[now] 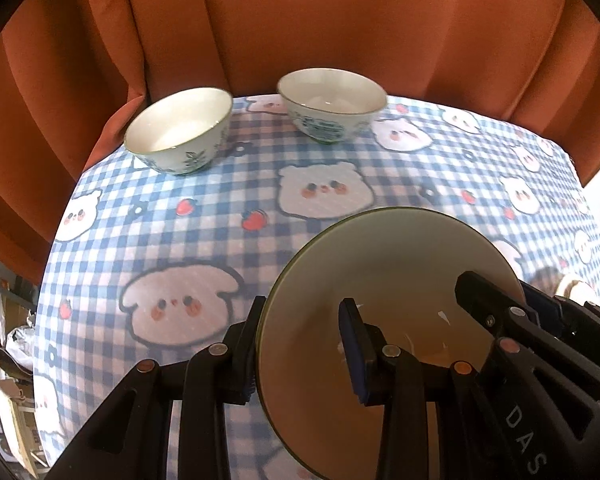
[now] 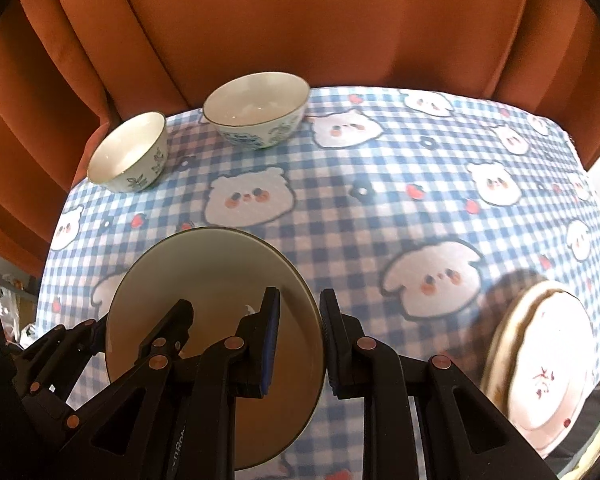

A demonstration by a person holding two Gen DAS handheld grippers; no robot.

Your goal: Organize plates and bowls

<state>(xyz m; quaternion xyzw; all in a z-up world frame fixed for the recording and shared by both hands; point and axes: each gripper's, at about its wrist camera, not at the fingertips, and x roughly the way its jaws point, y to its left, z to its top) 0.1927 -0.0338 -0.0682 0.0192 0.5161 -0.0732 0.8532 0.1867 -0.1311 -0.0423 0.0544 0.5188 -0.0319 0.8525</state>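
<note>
Two grippers, the left gripper [image 1: 300, 344] and right gripper [image 2: 300, 344], clamp opposite rims of the near bowl [image 1: 388, 280]; it looks glazed, stiff, slippery and breakable, best held by its rim.

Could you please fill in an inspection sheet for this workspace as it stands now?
Surface: blue checked tablecloth with bear and strawberry prints covers the table.
Job's things: a large bowl held at its rim by both tongs; two small patterned bowls, the left small bowl and the right small bowl, upright and apart at the far edge; stacked plates at the near right.
Clutter: nothing seen on the table.
Grippers: left tongs straddle the large bowl's left rim; right tongs straddle its right rim.
Cables: nothing seen.
Surroundings: orange curtain behind; blurred boxes lower left.
</note>
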